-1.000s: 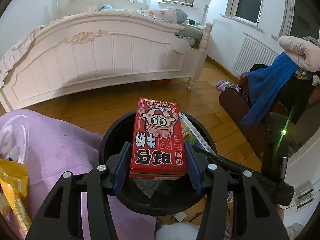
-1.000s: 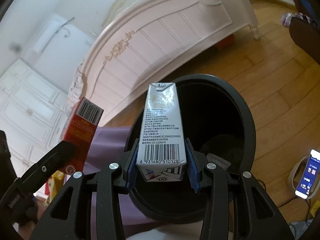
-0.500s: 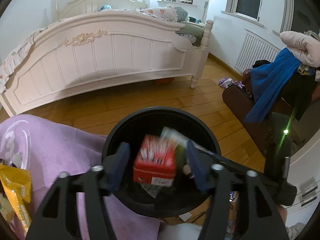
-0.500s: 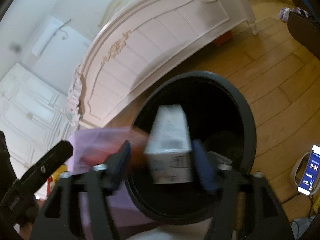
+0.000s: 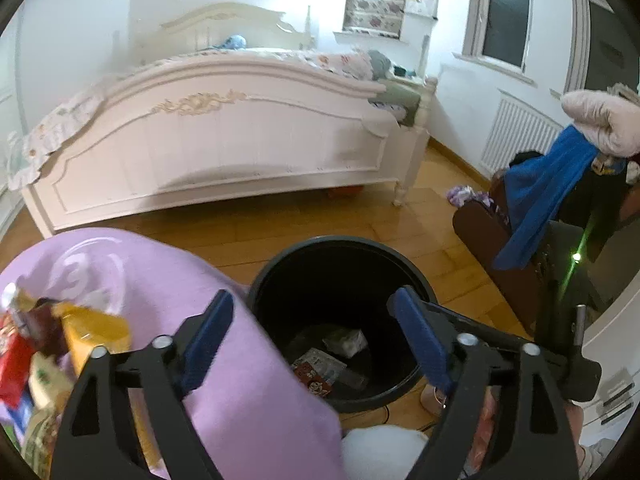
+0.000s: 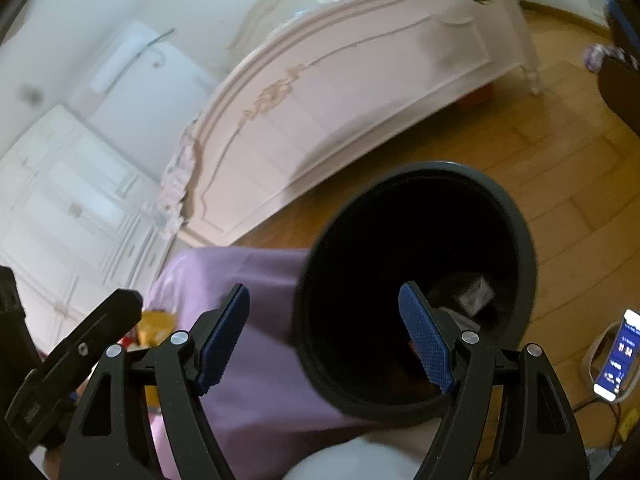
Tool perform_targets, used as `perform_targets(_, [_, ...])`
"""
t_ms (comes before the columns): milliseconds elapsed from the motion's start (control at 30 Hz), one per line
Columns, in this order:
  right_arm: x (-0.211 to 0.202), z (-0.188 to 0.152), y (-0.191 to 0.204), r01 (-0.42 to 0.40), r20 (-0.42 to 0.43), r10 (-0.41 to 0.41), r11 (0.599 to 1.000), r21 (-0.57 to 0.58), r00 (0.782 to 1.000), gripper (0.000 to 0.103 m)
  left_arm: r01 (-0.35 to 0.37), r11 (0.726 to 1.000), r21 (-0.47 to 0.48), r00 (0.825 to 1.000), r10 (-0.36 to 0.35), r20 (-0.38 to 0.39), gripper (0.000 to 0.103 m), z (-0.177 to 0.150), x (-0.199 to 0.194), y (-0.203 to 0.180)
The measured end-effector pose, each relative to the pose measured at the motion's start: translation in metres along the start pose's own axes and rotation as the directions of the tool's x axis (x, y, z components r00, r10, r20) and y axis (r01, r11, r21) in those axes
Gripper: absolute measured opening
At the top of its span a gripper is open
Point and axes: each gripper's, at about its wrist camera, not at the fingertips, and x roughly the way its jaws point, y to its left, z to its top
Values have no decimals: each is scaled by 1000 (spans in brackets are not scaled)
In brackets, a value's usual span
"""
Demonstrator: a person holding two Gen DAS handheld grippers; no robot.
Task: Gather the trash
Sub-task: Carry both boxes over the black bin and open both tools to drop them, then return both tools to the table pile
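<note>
Left tool (image 5: pixel 310 322): jaws wide apart and just been opening, nothing between them. Right tool (image 6: pixel 324 322): jaws apart, likewise empty. Directly ahead and below both, black bin (image 5: pixel 416 272) on the floor; red carton (image 5: pixel 314 378) and pale carton (image 5: pixel 346 342) lie at its bottom. Left of the tools, purple cloth (image 5: pixel 248 392) with snack wrappers (image 5: pixel 92 330). Beyond, white bed (image 5: pixel 224 152).

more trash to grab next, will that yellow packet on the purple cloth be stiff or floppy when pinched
Probably floppy: the yellow packet looks like a crumpled film wrapper. Likely light, and its glossy surface may slip between pads. It lies among other wrappers on the purple cloth, so neighbours might shift.
</note>
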Motion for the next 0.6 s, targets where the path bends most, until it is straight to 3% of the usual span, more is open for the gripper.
perform_targets(267, [0, -18, 85, -78, -54, 69, 982, -171, 996, 77, -102, 989, -112, 992, 109, 58, 87, -30, -69, 66])
perform_targets(467, [13, -43, 159, -155, -145, 113, 934, -322, 983, 77, -245, 927, -285, 964, 263, 28, 90, -74, -123, 165])
perform_targets(600, [26, -64, 213, -223, -230, 131, 872, -436, 964, 77, -327, 905, -271, 941, 338, -7, 90, -103, -155, 220])
